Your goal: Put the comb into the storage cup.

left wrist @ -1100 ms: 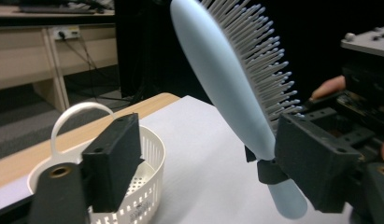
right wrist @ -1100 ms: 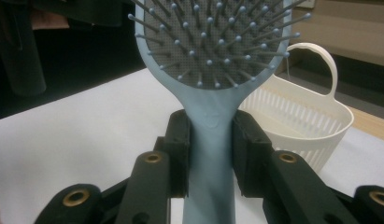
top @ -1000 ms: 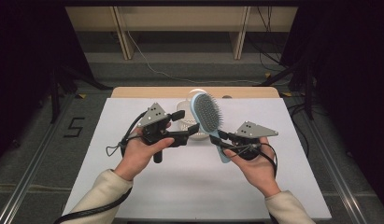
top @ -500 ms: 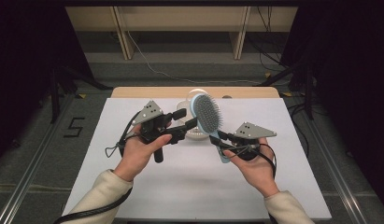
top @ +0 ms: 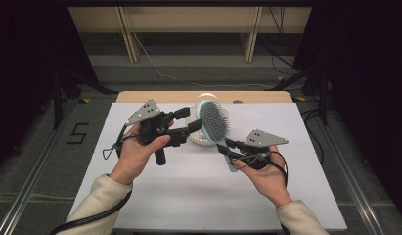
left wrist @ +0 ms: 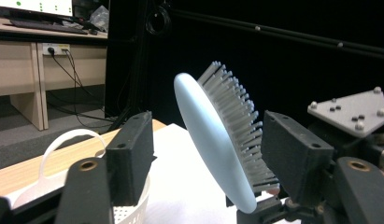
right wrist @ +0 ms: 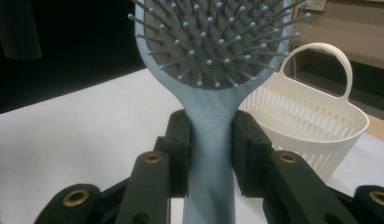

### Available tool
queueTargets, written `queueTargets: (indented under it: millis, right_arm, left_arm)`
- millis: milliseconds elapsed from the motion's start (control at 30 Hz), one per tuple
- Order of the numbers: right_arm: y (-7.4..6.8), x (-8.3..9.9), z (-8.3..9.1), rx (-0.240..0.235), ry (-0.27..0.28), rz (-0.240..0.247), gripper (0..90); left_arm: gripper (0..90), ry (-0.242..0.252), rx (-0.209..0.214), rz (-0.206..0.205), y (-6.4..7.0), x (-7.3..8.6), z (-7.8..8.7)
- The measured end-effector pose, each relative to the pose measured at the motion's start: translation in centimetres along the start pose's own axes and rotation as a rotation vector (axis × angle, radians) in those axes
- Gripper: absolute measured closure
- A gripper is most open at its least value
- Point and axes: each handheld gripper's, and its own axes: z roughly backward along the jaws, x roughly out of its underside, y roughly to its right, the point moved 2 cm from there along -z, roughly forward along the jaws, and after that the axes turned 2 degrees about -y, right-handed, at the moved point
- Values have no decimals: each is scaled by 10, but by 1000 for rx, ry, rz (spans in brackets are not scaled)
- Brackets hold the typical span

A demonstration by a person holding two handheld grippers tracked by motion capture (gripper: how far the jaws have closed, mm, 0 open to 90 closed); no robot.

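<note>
Pale blue plastic forms the hairbrush [top: 215, 126], which is held up in the air above the middle of the white desk [top: 189, 196], toward its far edge. The right gripper [top: 229, 148], in the person's right hand [top: 264, 171], has its jaws clamped on the brush's handle; in the right gripper view the two black jaws press against either side of the handle just below the oval head. The head tilts up and away from the person, its grey bristle pad facing up toward the high camera.

The left gripper [top: 192, 121], in the person's left hand [top: 137, 149], reaches in from the left side of the desk. Its jaws are apart, and in the left gripper view the brush head [left wrist: 217, 140] stands between them, smooth back toward the left-hand jaw and bristles toward the right-hand jaw. Whether either jaw touches the head cannot be told.

Behind the brush, close to the far edge of the desk, stands a white slotted basket [top: 201, 137] with a looped handle; in the right gripper view it [right wrist: 316, 126] sits just behind and beside the brush. Light wooden furniture and trailing cables lie beyond the desk.
</note>
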Motion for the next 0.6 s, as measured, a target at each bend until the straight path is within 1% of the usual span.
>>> queueTargets:
  millis: [33, 67, 100, 133, 167, 200, 300, 333, 367, 400, 500, 600]
  right_arm:
    - [0, 1, -1, 7, -3, 6, 702]
    - [0, 1, -1, 8, -5, 7, 702]
    - [-1, 2, -3, 16, -10, 13, 702]
    - [-2, 3, -3, 24, -17, 23, 702]
    - [-3, 3, -4, 31, -22, 32, 702]
    - [-3, 4, -5, 36, -25, 38, 702]
    - [-7, 4, -7, 51, -40, 61, 702]
    - [-8, 4, -8, 56, -45, 67, 702]
    - [-8, 4, -8, 56, -45, 67, 702]
    - [-9, 5, -9, 61, -50, 76, 702]
    - [-11, 6, -11, 57, -57, 78, 702]
    - [-12, 6, -12, 57, -58, 79, 702]
  left_arm:
    - [323, 11, -21, 35, -1, -3, 1]
    - [324, 11, -21, 35, -1, -3, 1]
    - [327, 18, -64, 71, -3, -5, 0]
    - [335, 20, -80, 86, -3, -6, 0]
    - [349, 18, -97, 99, -3, -7, 0]
    - [363, 16, -129, 113, -4, -8, -1]
    - [393, 23, -168, 135, -8, -10, -3]
    - [402, 27, -172, 144, -9, -11, -3]
    - [410, 27, -172, 144, -9, -11, -3]
    - [420, 39, -176, 168, -11, -11, -4]
    - [435, 38, -175, 169, -11, -9, -8]
    - [467, 42, -184, 185, -11, -8, -10]
